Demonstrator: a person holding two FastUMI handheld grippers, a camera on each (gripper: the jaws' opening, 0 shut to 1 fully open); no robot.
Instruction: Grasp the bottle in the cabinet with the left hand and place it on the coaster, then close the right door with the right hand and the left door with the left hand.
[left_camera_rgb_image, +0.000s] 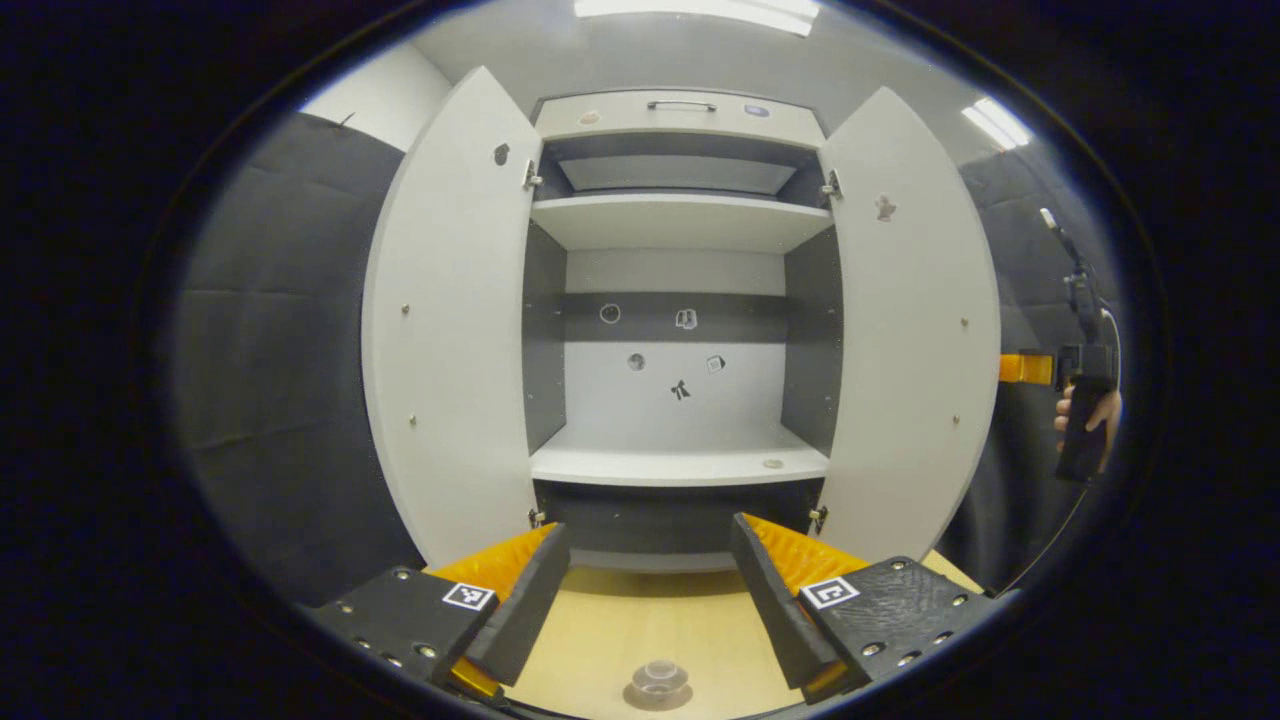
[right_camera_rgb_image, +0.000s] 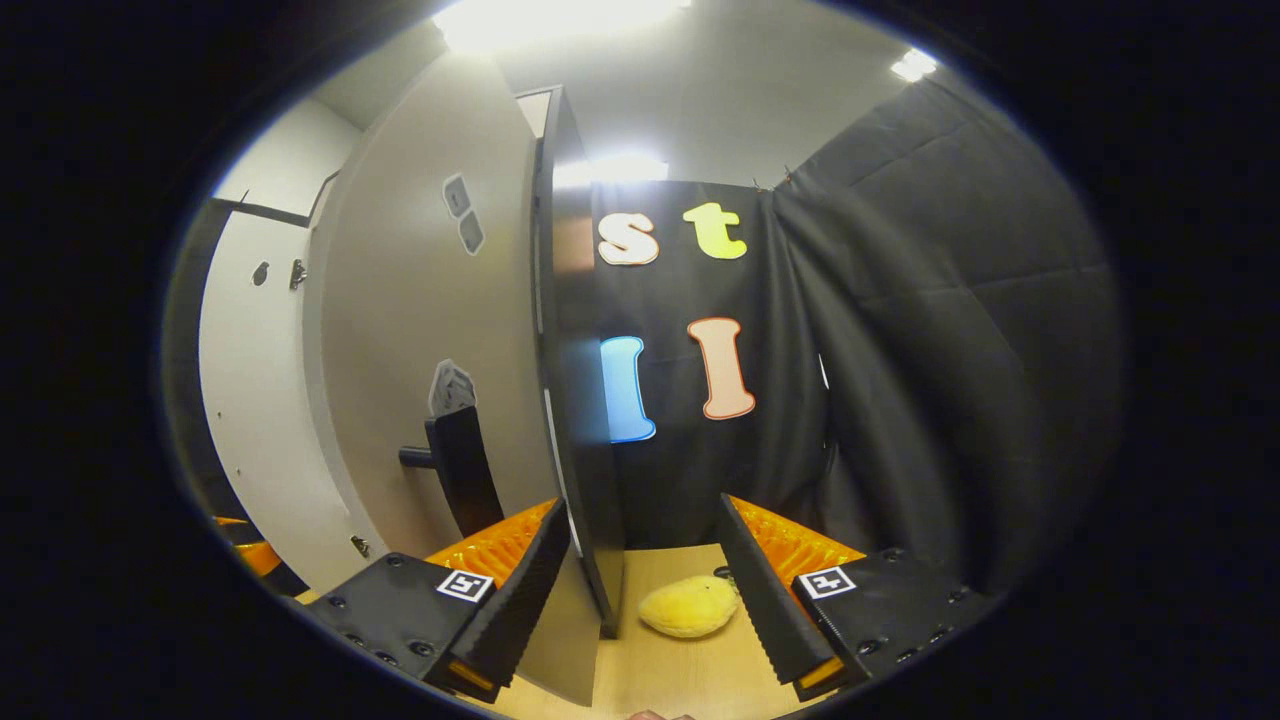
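Both doors of the cabinet (left_camera_rgb_image: 680, 330) stand open. The left gripper (left_camera_rgb_image: 650, 590) is open over what may be the bottle (left_camera_rgb_image: 659, 684). The right gripper (right_camera_rgb_image: 635, 580) is open around the right door (right_camera_rgb_image: 575, 400) edge.

Recording booth, black cloth walls (left_camera_rgb_image: 270, 350), white cabinet (left_camera_rgb_image: 680, 220) on wooden table (left_camera_rgb_image: 640, 630), ceiling strip lights (left_camera_rgb_image: 700, 10)

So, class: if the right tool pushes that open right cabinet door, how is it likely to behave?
The right door looks a flat rigid panel, so probably stiff, not floppy. Hung on hinges at one edge, it should swing shut rather than slide or tip.
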